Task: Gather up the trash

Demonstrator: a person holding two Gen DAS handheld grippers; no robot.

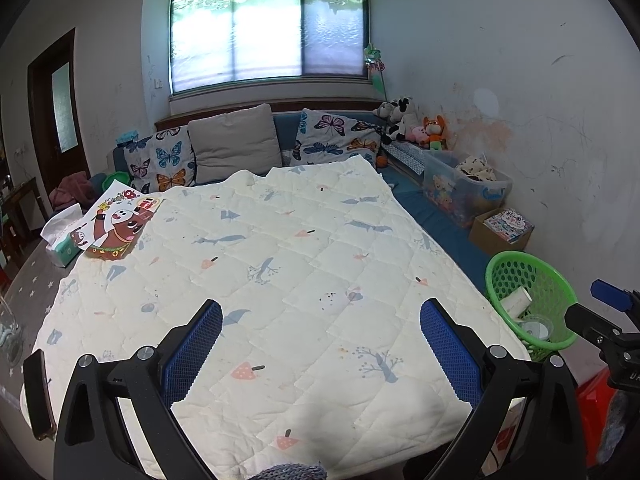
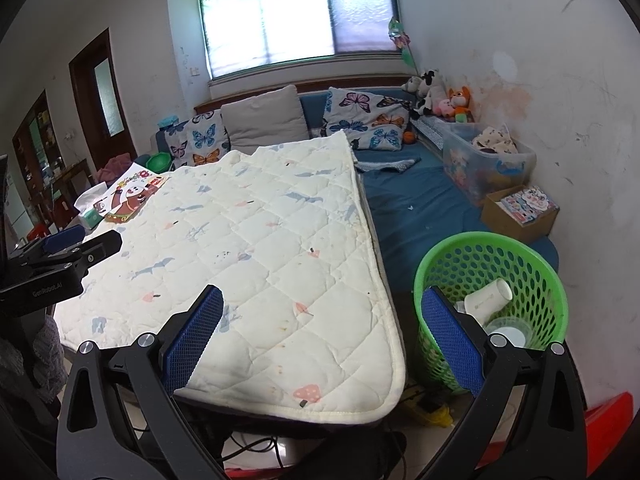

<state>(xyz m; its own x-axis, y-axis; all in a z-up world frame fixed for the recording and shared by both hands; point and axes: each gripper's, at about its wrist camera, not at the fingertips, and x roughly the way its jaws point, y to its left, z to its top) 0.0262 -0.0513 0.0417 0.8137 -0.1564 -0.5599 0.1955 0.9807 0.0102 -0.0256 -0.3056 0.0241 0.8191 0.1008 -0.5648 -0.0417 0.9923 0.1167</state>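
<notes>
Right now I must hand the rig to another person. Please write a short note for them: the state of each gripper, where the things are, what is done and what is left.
Left gripper: open, empty, over the near part of the quilted cover.
Right gripper: open, empty, at the cover's right edge, next to the green basket.
Done: a white cup and a clear lid already lie in the basket, which stands on the floor to the right of the cover.
Left: no loose trash shows on the cover. At its far left corner lie a cartoon picture book and a tissue pack; check whether they count as trash.
</notes>
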